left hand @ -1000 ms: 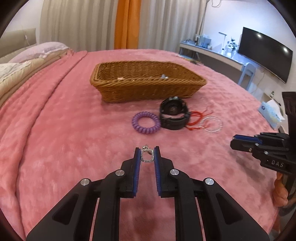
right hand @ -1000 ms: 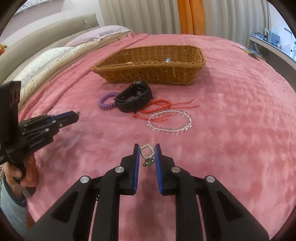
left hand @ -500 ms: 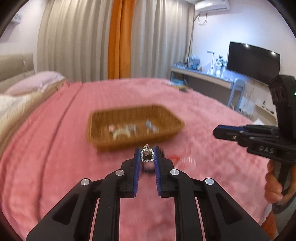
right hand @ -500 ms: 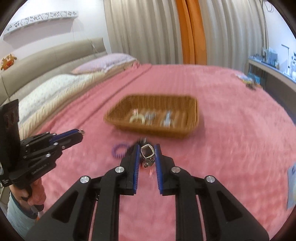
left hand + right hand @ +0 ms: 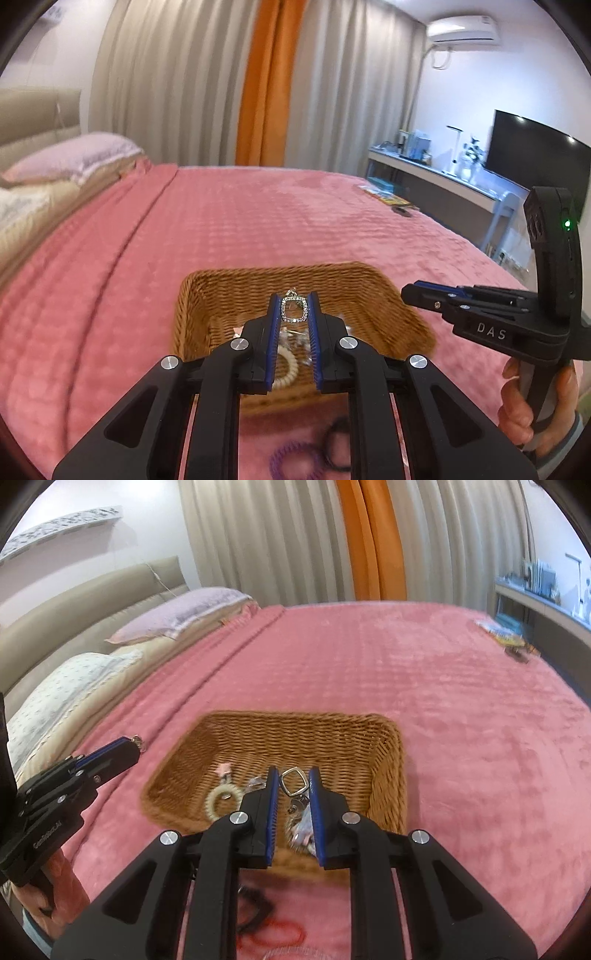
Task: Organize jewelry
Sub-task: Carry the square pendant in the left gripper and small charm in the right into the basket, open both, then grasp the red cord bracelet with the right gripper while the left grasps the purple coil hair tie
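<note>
Left earring: a small square hoop set with tiny stones (image 5: 294, 309), pinched flat between the blue pads (image 5: 273, 317) of the left gripper (image 5: 294, 314), held above the near part of the wicker basket (image 5: 207, 291).
Right earring: a plain-looking metal square loop with a dangling charm (image 5: 294, 783), clamped between the pads of the right gripper (image 5: 293, 786), also over the basket (image 5: 391, 760).
Handling: both pieces look very light, stiff and thin; I judge the stone setting and the little top link delicate, so a gentle squeeze across the 2 flat sides is the safe hold. Smooth metal could slip or twist in the pads if the squeeze eases.
Release: small pieces may bounce or catch in the weave; a low drop seems wise.
Basket contents: a cream coil hair tie (image 5: 221, 797), a pale pink piece (image 5: 224, 768) and some small glittery bits lie inside; what the bits are I cannot tell.
Hidden: the charm under the right loop blurs into the items below it; the basket's near wall is covered by both grippers.
Cut off: on the pink bedspread (image 5: 147, 258), a purple coil tie (image 5: 295, 456), a dark watch (image 5: 255, 908) and red cord (image 5: 273, 934) show only in part, blurred, at the lower edge.
</note>
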The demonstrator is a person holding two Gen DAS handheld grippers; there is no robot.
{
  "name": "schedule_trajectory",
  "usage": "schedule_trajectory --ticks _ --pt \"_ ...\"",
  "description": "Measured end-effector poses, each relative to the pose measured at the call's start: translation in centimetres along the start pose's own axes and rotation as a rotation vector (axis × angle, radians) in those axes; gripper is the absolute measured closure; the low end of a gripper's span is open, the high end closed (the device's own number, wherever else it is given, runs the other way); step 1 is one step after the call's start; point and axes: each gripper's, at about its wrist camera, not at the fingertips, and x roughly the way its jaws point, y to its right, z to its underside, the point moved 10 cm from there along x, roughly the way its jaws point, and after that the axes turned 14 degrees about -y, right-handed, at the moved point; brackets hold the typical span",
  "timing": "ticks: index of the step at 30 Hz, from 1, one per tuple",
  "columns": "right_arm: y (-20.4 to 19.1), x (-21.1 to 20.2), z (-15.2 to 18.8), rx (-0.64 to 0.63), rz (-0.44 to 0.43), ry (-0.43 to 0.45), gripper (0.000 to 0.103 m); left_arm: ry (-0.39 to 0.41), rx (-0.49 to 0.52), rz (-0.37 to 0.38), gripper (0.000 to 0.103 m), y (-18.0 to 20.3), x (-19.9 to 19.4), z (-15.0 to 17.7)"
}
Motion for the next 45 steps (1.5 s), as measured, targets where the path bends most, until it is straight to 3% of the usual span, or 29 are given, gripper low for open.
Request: schedule_trajectory --ticks 8,19,23,26,29,37,45 --pt "1.5 7.0 -0.3 0.029 0.014 -0.098 0.089 -0.082 -0.052 -0.024 0.09 -3.3 6.0 0.8" --pt "2.4 8.8 0.4 0.039 0.025 -0.14 0.088 -0.139 -0.077 -0.013 0.09 -4.3 7.9 1.9" --pt "2.5 8.9 0.6 0.056 -0.005 -0.158 0.082 -0.138 -0.083 -0.006 0.089 -4.3 7.8 2.0" --pt "2.5 8.2 0.6 0.051 0.004 -0.138 0.071 -0.126 -0.091 0.003 0.085 -4.4 7.1 2.0" --pt "2.4 6.6 0.6 0.063 -0.013 -0.108 0.06 -0.094 -0.108 0.029 0.073 -4.2 5.5 1.9" --pt "1.2 0.4 2.7 0.028 0.015 -0.012 0.06 0.025 -0.143 0.104 0.068 -3.0 -2.3 3.3" --pt "1.4 -2.5 9.1 0.035 0.025 -0.037 0.06 -0.019 -0.136 0.092 0.065 -1.5 -4.1 8.5"
